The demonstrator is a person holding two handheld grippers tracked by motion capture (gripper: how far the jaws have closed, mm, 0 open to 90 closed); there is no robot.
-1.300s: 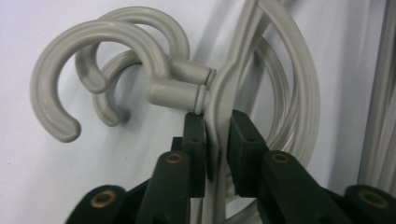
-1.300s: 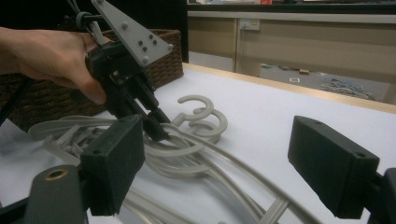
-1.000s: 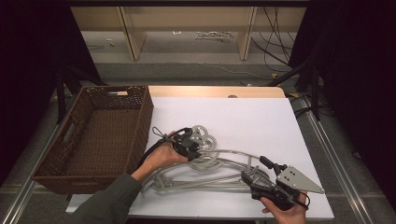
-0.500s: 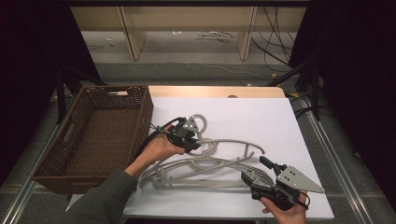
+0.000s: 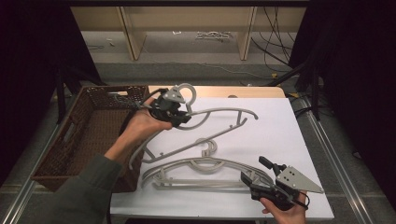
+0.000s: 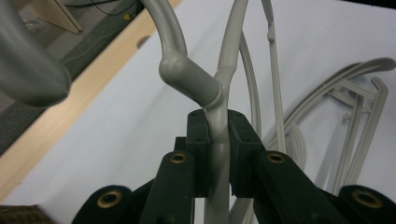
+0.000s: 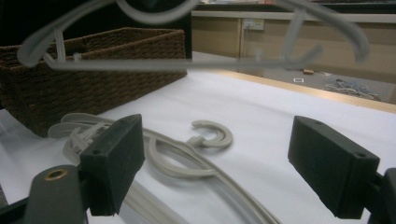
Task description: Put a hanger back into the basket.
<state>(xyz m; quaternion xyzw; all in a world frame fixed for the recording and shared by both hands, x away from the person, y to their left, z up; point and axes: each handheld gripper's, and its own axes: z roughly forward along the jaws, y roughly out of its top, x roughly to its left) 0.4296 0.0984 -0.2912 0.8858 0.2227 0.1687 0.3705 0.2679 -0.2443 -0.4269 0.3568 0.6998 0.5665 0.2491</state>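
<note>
- One hanger (image 5: 212,116) is clamped at its neck in your left gripper (image 5: 173,111), long axis running rightward; the basket (image 5: 88,135) lies just left.
- Your right gripper (image 5: 261,179) rests with jaws apart.

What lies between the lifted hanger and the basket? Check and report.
Nothing visible does. The left gripper is shut on the lifted hanger by its neck, and one end already hangs at the basket's near wall. The basket looks empty. The other hangers lie flat on the white table, off that path.
</note>
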